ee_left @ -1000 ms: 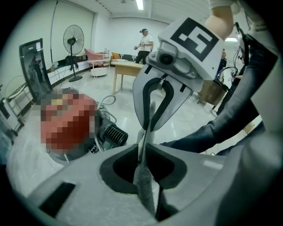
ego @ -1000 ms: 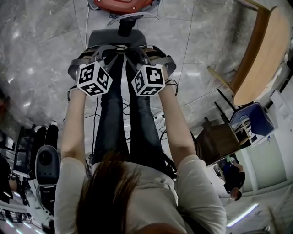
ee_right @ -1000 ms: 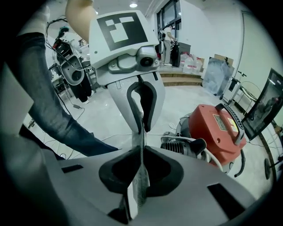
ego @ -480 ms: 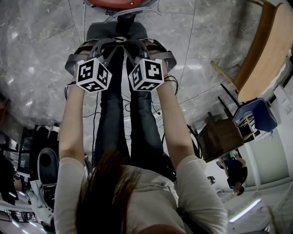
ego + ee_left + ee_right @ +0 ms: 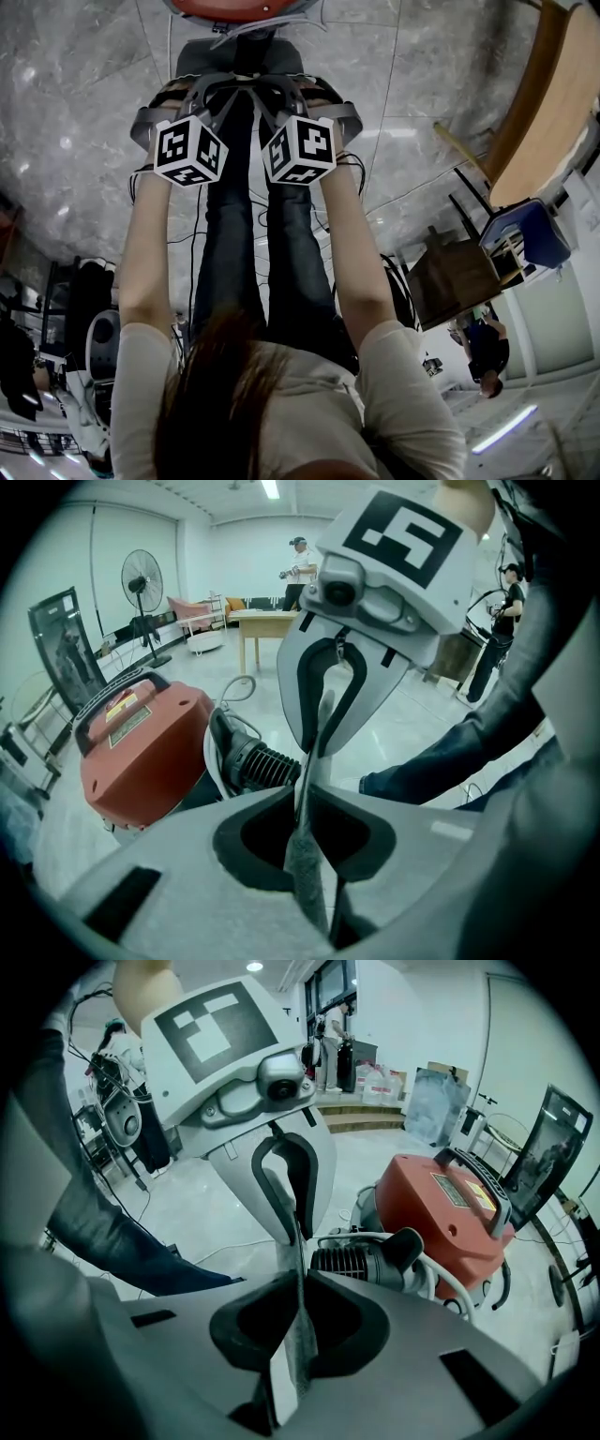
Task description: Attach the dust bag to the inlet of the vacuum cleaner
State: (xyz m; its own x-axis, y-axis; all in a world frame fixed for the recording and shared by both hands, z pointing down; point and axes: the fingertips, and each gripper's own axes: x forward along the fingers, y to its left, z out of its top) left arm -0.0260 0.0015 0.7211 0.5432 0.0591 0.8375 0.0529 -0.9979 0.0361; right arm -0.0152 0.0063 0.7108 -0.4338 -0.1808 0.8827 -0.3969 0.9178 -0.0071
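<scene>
Clamps the dust bag as a thin grey fabric edge in the left hand-held gripper, jaws narrowed right onto the cloth. Nips the same strip in the right hand-held gripper, jaws nearly together on it. Stretches the edge between the two, each hand-held gripper facing the other close across the fabric.

Has shifted over the past second: shows both marker cubes a little higher in the head view and slightly rolled. Brings what looks like the bag's grey panel, ahead of the jaw tips, nearer the red vacuum cleaner, now cropped harder by the top edge. Keeps the same grip on both sides, no slackening. Reads as an approach under way, with the bag not yet on the port.

Finds the ribbed black inlet just beyond the left hand-held gripper's tips and off to their left. Finds it again just beyond the right one's tips and off to their right, so ahead of the pair and between them. Hides the bag's opening from every angle; cannot tell how well it lines up. Calls, probably, for squaring the collar to the inlet before pushing on.
</scene>
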